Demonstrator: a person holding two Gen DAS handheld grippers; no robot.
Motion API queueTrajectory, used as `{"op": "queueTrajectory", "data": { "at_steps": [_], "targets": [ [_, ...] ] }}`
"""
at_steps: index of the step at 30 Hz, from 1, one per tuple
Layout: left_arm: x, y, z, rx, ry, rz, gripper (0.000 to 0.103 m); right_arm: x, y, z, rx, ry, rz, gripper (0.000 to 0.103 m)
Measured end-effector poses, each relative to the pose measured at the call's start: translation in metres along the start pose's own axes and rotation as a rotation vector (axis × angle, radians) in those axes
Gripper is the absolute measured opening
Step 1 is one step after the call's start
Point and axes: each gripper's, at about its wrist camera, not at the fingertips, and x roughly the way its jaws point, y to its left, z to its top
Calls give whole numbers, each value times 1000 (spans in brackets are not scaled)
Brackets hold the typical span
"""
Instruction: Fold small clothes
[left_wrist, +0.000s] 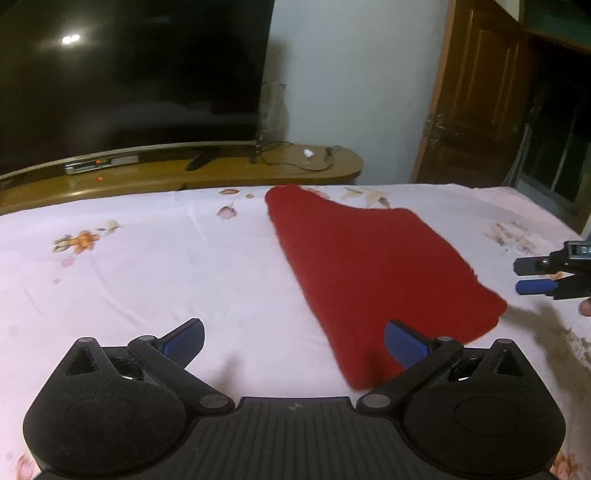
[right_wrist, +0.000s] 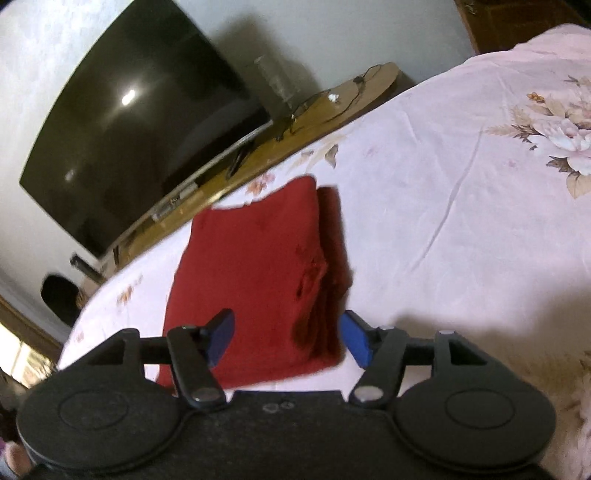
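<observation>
Red garment (left_wrist: 373, 273) folded flat on floral bedsheet (left_wrist: 147, 266); left gripper (left_wrist: 293, 341) jaws spread wide, empty; right gripper (right_wrist: 288, 341) jaws parted, pinching nothing, above garment's near edge.

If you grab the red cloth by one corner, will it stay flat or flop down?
The red cloth would probably flop: it looks soft and lies in folded layers on the bedsheet. Its layers would likely slide open. It looks thin, so it is probably light.

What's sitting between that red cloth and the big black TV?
In the left wrist view, a strip of flowered sheet comes first beyond the red cloth, then the wooden TV stand with cables; the TV stands on it.
</observation>
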Motion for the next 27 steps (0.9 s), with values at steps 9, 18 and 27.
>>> {"op": "queueTrajectory", "data": {
  "at_steps": [9, 18, 27],
  "targets": [
    [97, 59, 12, -447, 107, -332, 100, 64, -68, 49, 144, 80, 147, 74],
    [164, 58, 18, -502, 204, -478, 77, 114, -85, 65, 106, 242, 323, 74],
    [182, 20, 32, -375, 175, -408, 55, 158, -45, 66, -27, 305, 362, 40]
  ]
}}
